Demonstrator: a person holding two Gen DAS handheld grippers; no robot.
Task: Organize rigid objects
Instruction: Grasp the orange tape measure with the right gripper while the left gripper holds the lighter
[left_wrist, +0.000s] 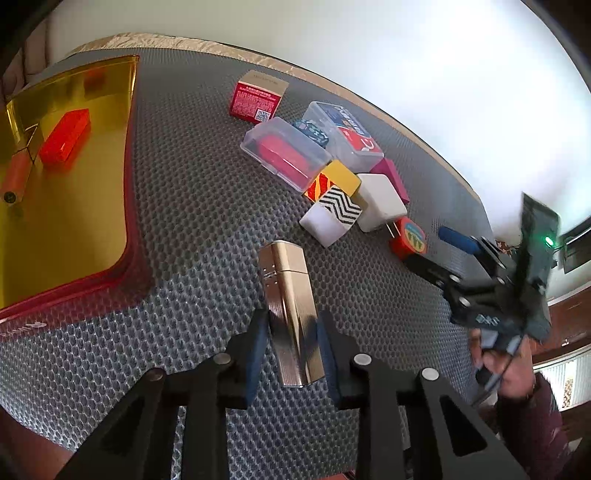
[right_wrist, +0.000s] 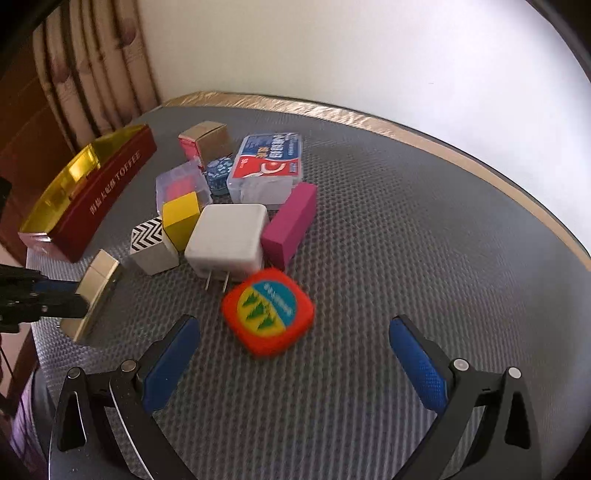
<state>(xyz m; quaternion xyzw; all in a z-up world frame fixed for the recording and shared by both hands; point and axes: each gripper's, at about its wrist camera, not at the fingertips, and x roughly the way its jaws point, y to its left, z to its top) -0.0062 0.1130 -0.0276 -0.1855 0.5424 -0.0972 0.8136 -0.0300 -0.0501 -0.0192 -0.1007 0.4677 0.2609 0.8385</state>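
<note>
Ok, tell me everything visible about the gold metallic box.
The gold metallic box is a long, shiny, ribbed case with a seam near its far end. The left claw is shut on its long sides, blue pads pressed against it. It sits low over the grey mat, apart from the pile, near the toffee tin.

The gold case looks like ribbed, mirror-shiny metal. It sits on a grey mat with a rough honeycomb weave, matt all over. Left of the case, the tin tray has a glossy gold foil-like inside. Beyond the case: clear hard plastic boxes, a smooth matt white charger, and a rubbery-looking orange badge.
</note>
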